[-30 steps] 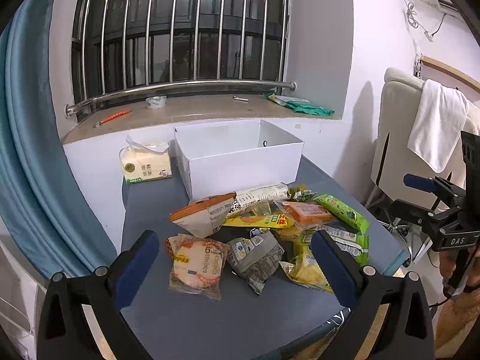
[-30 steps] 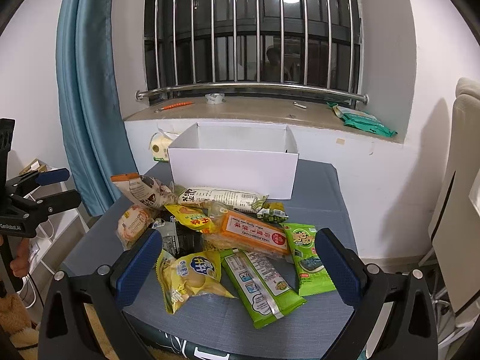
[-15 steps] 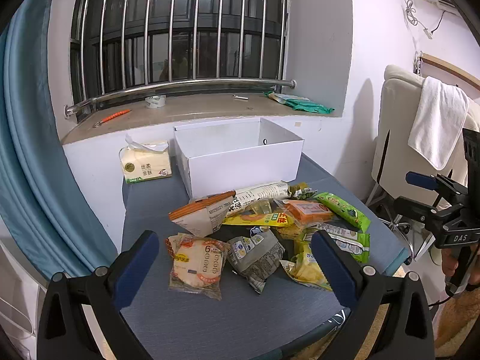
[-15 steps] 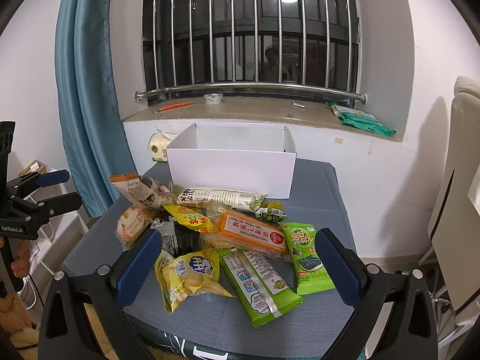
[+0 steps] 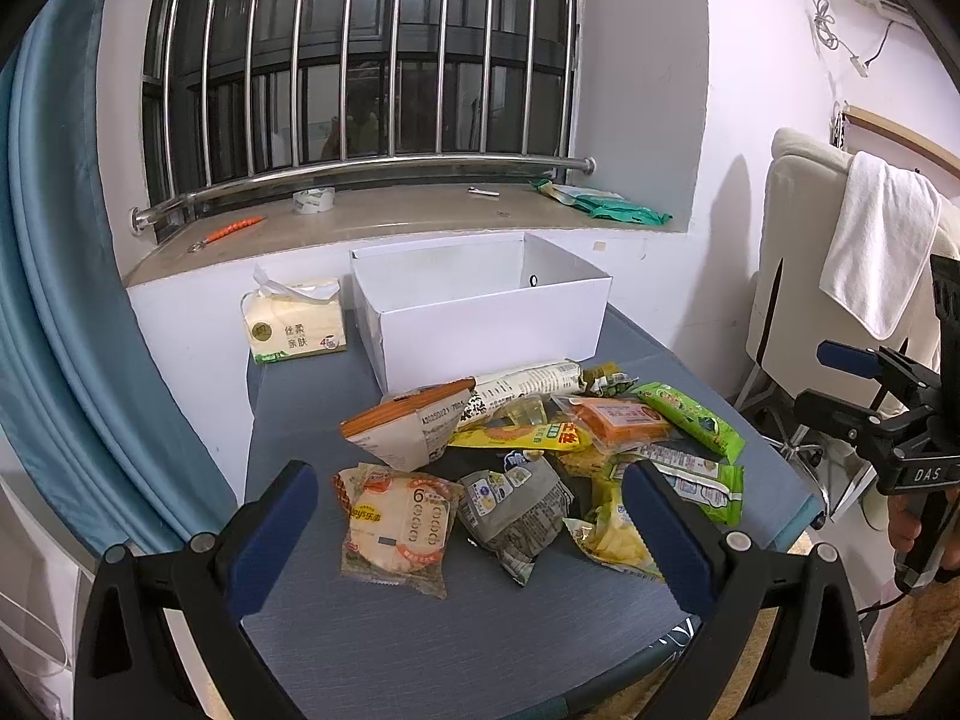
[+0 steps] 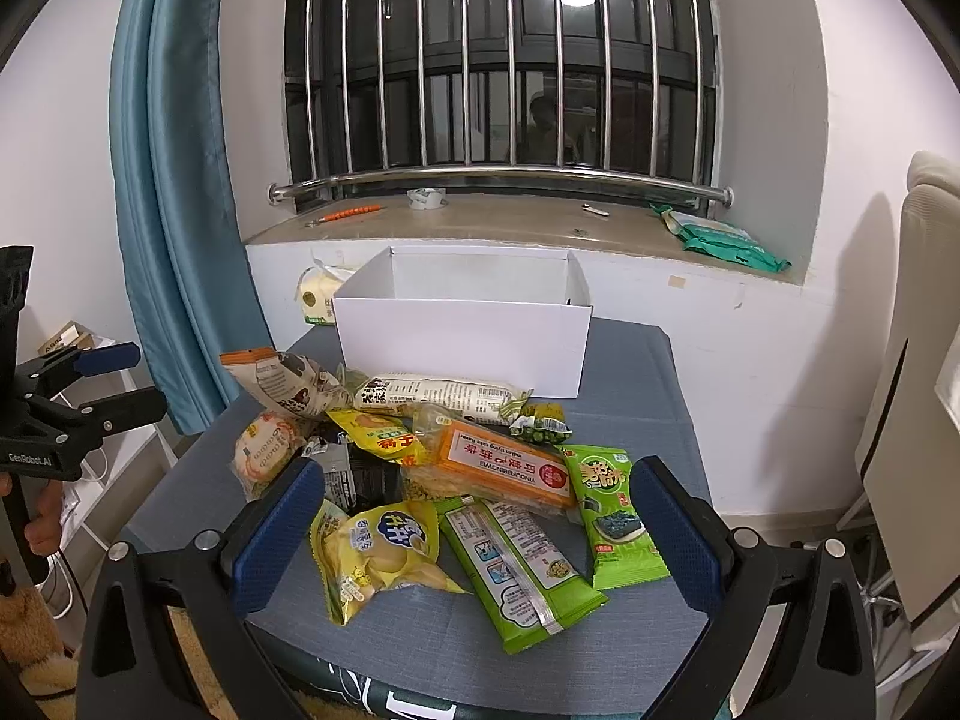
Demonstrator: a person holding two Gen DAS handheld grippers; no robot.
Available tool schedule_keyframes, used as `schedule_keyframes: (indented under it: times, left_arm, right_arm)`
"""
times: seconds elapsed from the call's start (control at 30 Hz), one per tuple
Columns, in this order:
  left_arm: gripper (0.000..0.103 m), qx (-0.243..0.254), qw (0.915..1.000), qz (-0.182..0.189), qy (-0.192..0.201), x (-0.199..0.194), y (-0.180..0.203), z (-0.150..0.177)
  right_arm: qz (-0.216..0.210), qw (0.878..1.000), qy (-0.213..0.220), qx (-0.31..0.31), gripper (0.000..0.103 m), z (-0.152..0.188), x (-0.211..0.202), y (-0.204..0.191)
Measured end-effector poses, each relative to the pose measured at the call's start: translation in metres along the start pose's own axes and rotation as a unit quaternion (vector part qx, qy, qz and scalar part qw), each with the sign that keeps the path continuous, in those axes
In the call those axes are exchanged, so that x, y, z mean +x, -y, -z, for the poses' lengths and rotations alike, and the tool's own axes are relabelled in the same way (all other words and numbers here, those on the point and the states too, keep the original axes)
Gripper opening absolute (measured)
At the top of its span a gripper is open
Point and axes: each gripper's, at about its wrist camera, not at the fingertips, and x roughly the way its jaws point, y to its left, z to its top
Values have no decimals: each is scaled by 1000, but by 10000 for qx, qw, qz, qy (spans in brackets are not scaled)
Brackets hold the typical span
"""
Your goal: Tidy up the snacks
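Two grippers in play, both held wide apart with nothing between the pads. The left gripper (image 5: 471, 519) fills the bottom of its own view, hanging over the near edge of the grey table (image 5: 420, 648), blue pads either side of a round biscuit pack (image 5: 396, 525) and a grey wrapper (image 5: 516, 507). Out at the right edge of that frame sits the right gripper (image 5: 840, 381), jaws spread, a hand (image 5: 915, 531) on its handle. Over to the right wrist view: the right gripper (image 6: 477, 531) frames a yellow chip bag (image 6: 375, 549) and a long green packet (image 6: 522, 558) at bottom centre, an orange wafer pack (image 6: 510, 471) just above them. The snack pile sits mid-frame, heaped and overlapping. The white box (image 6: 462, 339) stands open behind it, centre frame, just beyond the pile. Tissue pack (image 5: 294, 330) sits left of the box
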Motion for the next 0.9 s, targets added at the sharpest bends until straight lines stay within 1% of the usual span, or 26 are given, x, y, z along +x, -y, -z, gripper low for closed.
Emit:
schedule_keyframes:
  times: [0.67,0.9]
  left_arm:
    - [103,-8,10000,38,-75,2,0,-1]
    - [103,-59,9999,80,-134,16,-4,-2]
  right_arm:
    - [-3,10000,-6,23,103,0,0,0]
    - [-23,10000,-4,37,103,1,0,0]
